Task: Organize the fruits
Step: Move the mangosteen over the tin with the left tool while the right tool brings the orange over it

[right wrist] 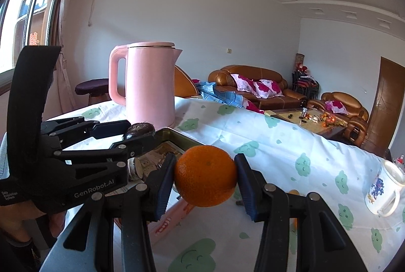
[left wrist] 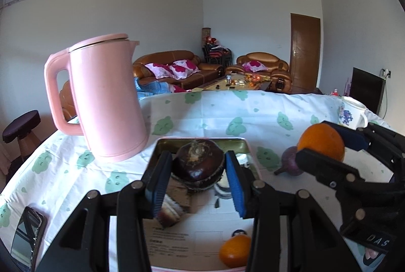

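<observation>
My left gripper (left wrist: 198, 163) is shut on a dark brown round fruit (left wrist: 198, 165) with a rough tuft on top, held over a shiny metal tin (left wrist: 238, 144) with a pink rim. My right gripper (right wrist: 206, 160) is shut on an orange (right wrist: 206, 175), held above the tablecloth just right of the tin (right wrist: 177, 136). In the left wrist view the right gripper (left wrist: 315, 140) and its orange (left wrist: 321, 141) are at the right. The right wrist view shows the left gripper (right wrist: 138, 136) with the dark fruit (right wrist: 140, 130). A purple fruit (left wrist: 291, 161) and a second orange (left wrist: 235, 250) lie on the table.
A tall pink kettle (left wrist: 108, 99) stands left of the tin. A white mug (right wrist: 384, 188) with a blue print sits near the table's right edge. A phone (left wrist: 27, 236) lies at the near left. A white box (left wrist: 192, 234) lies under my left gripper.
</observation>
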`<state>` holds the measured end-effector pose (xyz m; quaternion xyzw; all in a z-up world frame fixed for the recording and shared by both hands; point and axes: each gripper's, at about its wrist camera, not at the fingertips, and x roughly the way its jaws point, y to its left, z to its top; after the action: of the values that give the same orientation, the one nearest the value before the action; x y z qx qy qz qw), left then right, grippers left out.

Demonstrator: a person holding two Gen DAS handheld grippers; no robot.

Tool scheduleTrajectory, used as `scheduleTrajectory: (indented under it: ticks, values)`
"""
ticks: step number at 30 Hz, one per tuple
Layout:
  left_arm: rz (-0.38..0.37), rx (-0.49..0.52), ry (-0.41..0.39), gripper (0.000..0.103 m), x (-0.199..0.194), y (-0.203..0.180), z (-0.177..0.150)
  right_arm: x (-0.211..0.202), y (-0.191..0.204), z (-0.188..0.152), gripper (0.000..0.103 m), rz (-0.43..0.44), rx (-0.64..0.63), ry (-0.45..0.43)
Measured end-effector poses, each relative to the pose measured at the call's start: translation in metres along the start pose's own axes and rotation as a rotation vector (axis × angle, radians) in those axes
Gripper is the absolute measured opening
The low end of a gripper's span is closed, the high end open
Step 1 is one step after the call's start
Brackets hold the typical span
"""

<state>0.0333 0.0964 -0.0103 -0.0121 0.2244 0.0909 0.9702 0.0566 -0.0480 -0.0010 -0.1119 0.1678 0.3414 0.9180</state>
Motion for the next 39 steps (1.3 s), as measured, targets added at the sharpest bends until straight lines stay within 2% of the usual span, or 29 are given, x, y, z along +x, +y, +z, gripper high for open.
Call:
scheduleTrajectory:
  ticks: [19,39]
  values:
    - [0.039,0.011,0.054,0.045,0.006,0.027,-0.006,0.027,0.026,0.006,0.049,0.053,-0.027,0.025]
    - [0.049,0.062,0.146,0.045,0.023,0.028,-0.021,0.059,0.032,-0.007,0.049,0.087,-0.006,0.124]
